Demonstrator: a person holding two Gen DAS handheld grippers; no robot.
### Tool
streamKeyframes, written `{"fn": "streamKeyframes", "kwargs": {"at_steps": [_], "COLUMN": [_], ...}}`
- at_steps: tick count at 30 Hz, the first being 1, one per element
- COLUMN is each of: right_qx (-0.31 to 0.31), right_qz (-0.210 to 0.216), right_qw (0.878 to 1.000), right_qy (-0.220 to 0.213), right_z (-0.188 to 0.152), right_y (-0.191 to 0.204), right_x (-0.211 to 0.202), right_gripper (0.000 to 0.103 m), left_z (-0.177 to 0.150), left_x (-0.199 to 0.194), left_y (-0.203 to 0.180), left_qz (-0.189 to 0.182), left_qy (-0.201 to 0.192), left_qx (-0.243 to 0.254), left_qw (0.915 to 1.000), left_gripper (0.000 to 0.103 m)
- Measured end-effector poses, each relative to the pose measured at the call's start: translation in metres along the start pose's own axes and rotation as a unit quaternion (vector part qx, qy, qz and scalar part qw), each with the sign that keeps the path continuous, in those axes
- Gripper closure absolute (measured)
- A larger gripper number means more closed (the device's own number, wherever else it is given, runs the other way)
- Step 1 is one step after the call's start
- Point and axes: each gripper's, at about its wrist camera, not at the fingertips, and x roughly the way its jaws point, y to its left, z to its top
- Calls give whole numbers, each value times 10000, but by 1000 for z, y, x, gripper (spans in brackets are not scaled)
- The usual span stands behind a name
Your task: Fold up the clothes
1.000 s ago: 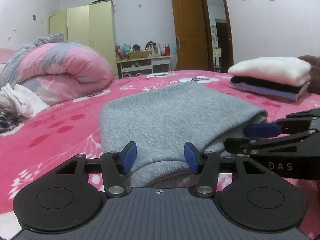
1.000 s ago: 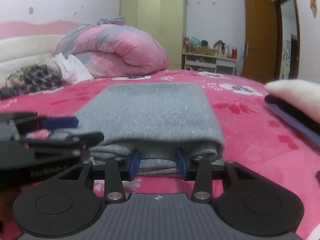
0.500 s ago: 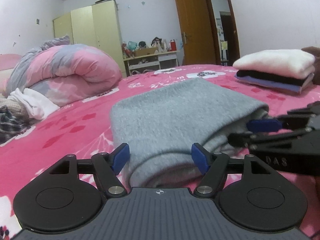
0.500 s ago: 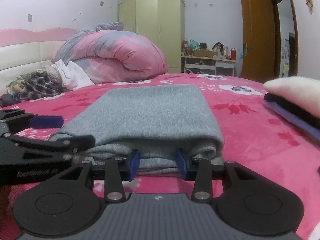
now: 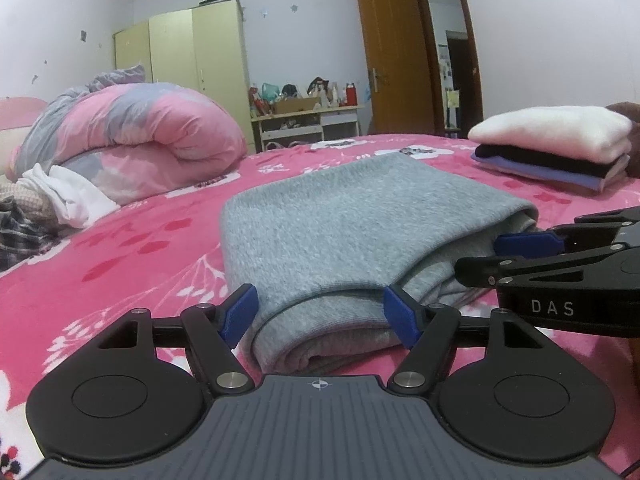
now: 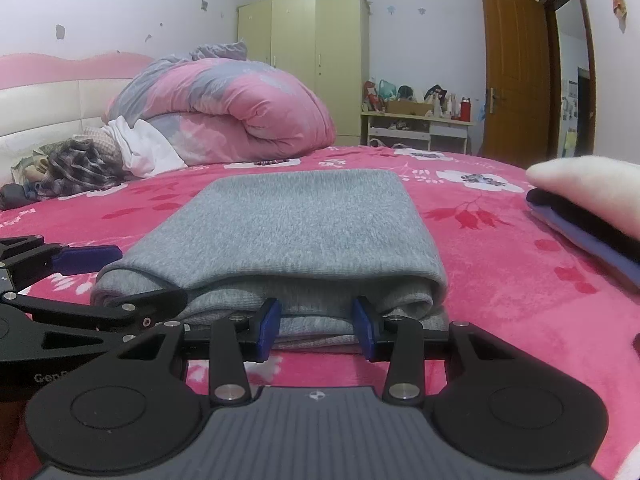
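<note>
Left gripper [image 5: 320,312]: jaws spread, just been opening, w/ the near-left corner of the folded grey garment [image 5: 352,216] sitting between the blue pads, not pressed. Right gripper [image 6: 318,326]: jaws partway closed at the garment's near-right edge, lower layers between the pads; can't tell if they pinch. Both grippers sit at the same near short edge, side by side, about equally close. Garment lies straight ahead on the pink bedspread [image 5: 120,256], long axis running away from the grippers toward the far wall. To the right, well apart: one stack of folded clothes [image 5: 552,148], approx 3–4 items. Far left: one rolled duvet [image 5: 132,140], one heap of unfolded clothes [image 5: 48,204]. Counted: 2 grippers, 1 grey garment.
</note>
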Motion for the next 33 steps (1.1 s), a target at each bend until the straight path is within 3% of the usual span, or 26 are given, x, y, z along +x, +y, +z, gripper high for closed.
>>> {"fn": "streamKeyframes", "kwargs": {"at_steps": [33], "right_qx": [74], "right_qz": [48], "right_qw": [9999], "right_qy": [-90], "right_z": [-1], "right_y": [-2], "right_x": [-3], "right_gripper": [60], "left_z": [-5], "left_x": [-2], "left_y": [2], "left_qz": [-54], "left_qy": [-92], "left_qx": [-119], "left_qw": [9999], "left_gripper": [32]}}
